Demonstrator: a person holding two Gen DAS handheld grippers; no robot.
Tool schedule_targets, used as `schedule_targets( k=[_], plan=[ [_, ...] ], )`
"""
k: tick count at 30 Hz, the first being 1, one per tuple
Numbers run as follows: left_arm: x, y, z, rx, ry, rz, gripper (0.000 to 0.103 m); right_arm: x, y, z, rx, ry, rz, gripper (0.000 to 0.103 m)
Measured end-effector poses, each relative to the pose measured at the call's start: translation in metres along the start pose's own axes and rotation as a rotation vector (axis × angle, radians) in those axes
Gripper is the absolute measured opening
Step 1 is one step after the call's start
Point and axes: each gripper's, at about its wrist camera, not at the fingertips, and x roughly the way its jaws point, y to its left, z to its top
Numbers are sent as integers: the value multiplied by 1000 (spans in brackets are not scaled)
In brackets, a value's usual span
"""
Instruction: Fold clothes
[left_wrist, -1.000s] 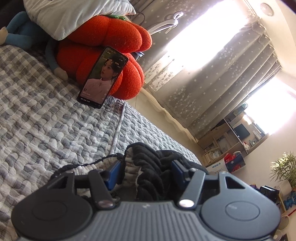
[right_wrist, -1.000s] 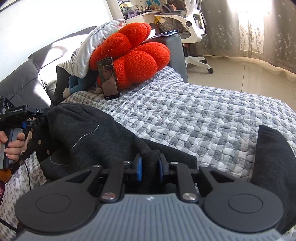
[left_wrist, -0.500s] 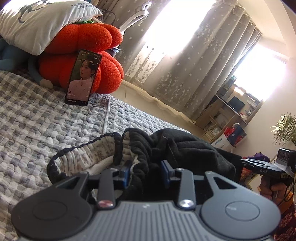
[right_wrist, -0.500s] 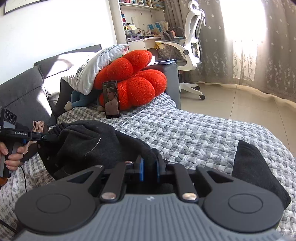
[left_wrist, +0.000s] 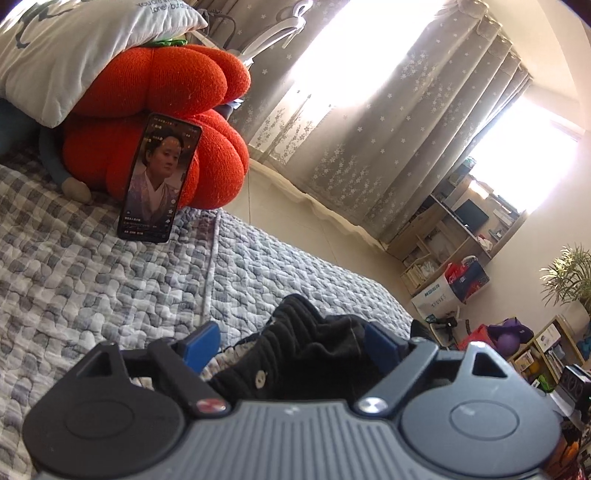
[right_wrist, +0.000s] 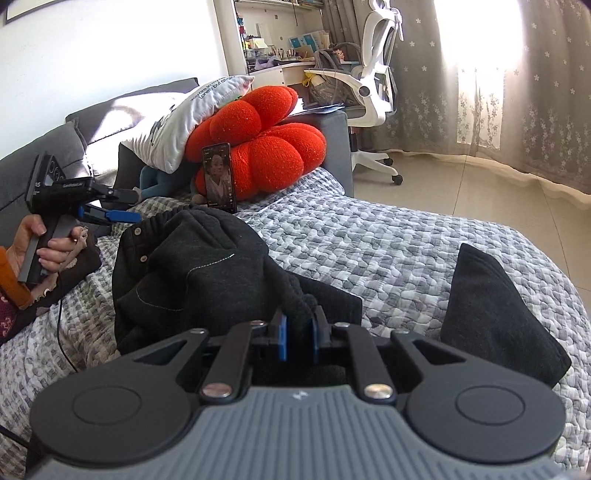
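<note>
**Left gripper lets go of the waistband while the right keeps its pinch**

While the right gripper (right_wrist: 298, 338) stays clamped together on a fold of the dark grey trousers (right_wrist: 192, 269), its blue pads pressed into the cloth close to the camera, the garment lies bunched in a heap on the grey checked quilt (right_wrist: 388, 240) just ahead of it. That pinch looks meant to anchor one end so the pile can be pulled out flat. One part of the same dark cloth, likely a leg end, lies spread toward the quilt's right edge.

At the other end, the left gripper (left_wrist: 291, 341) is opening: its blue pads stand wide apart, and the ribbed waistband (left_wrist: 295, 332) with its small button sits loose between them, touched by neither as far as the wrist view shows. From the right wrist view the same tool hangs just beside the waistband, gripped in a hand (right_wrist: 35, 245). The release reads as a regrip, a search for a better hold before the fold.

Farther off, a phone (left_wrist: 159, 184) leans upright against an orange pumpkin cushion (left_wrist: 166, 85), screen facing the work, probably propped there to be watched. A white pillow (left_wrist: 74, 48) rests on top of the cushion, and curtains (left_wrist: 406, 122) hang behind.
</note>
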Motion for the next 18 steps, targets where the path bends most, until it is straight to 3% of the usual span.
schedule_targets(
  k=[4,8,10,13,18],
  plan=[
    [48,18,6,-50,122,31,86,1,-2,0,8,0,-8,15],
    [71,39,-1,-190,177,-72,82,6,-8,5,12,2,-22,15],
    [74,41,-4,-231,168,-111,57,13,-9,9,5,2,-38,15],
    [76,39,-8,-241,153,-74,38,24,-13,15,-6,-1,-61,15],
    [63,24,-16,-175,30,24,33,52,-22,30,-16,13,-111,14]
  ],
)
